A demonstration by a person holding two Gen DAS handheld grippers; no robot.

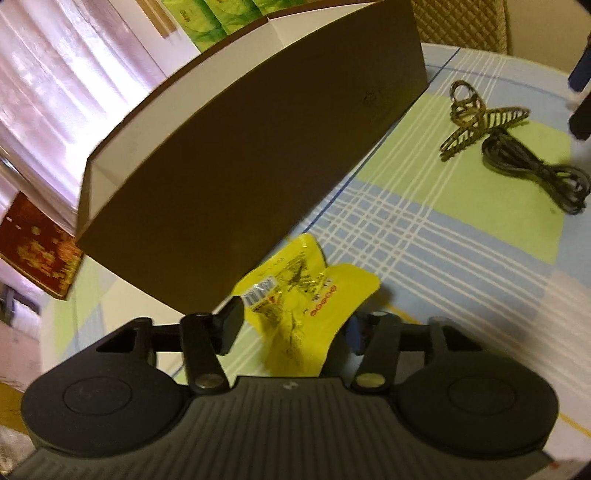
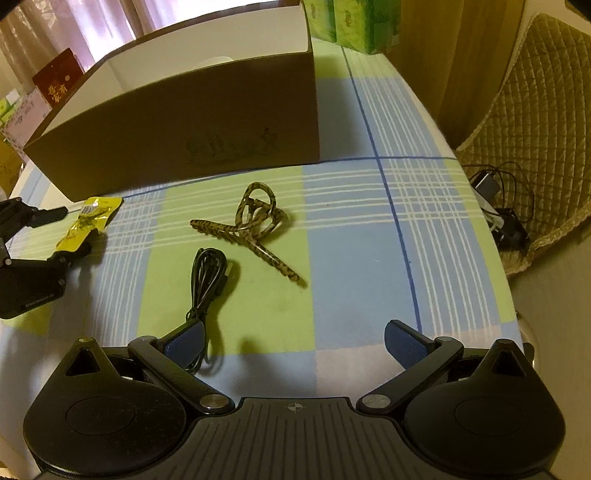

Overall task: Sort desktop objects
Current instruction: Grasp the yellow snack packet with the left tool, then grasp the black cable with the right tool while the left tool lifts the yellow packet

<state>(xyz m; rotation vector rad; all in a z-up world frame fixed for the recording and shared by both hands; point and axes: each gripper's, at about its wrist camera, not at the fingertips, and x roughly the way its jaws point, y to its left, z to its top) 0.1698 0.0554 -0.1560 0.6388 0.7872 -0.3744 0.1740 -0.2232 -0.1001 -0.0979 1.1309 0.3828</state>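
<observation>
- Ok, L gripper [image 1: 291,325] is clamped on the yellow snack packet [image 1: 306,295]; the fingers pinch it from both sides. Packet is crumpled, has a barcode label and red print.
- In the R wrist view the same packet [image 2: 88,221] sits in the L gripper [image 2: 66,230] at far left, just off the front left corner of the box, above the cloth.
- Brown cardboard box [image 1: 236,162], open top, white inside. In the L wrist view it fills the frame right ahead of the packet. In the R wrist view the box [image 2: 192,125] is at the back of the table, faint printing on its front wall. Something pale shows inside, can't tell what.
- R gripper [image 2: 293,345] jaws spread wide, nothing between them, blue pads [image 2: 397,345] visible. Low over the cloth.
- Black coiled cable [image 2: 207,280] lies just ahead of the R gripper's left finger, its near end running past that finger. Contact: can't tell.
- Leopard-print hair claw clip [image 2: 255,225] on a green square mid-table, just beyond the cable. In the L wrist view the clip [image 1: 476,118] and cable [image 1: 535,166] lie off to the right, touching or nearly so.
- Checked tablecloth [image 2: 351,240], green/blue/white.
- Bkgd: green boxes [image 2: 351,22] behind the brown box, red box [image 2: 59,79] at left, quilted chair cushion [image 2: 535,110] at right with a charger and wires [image 2: 498,206] below it, curtains [image 1: 55,74].
</observation>
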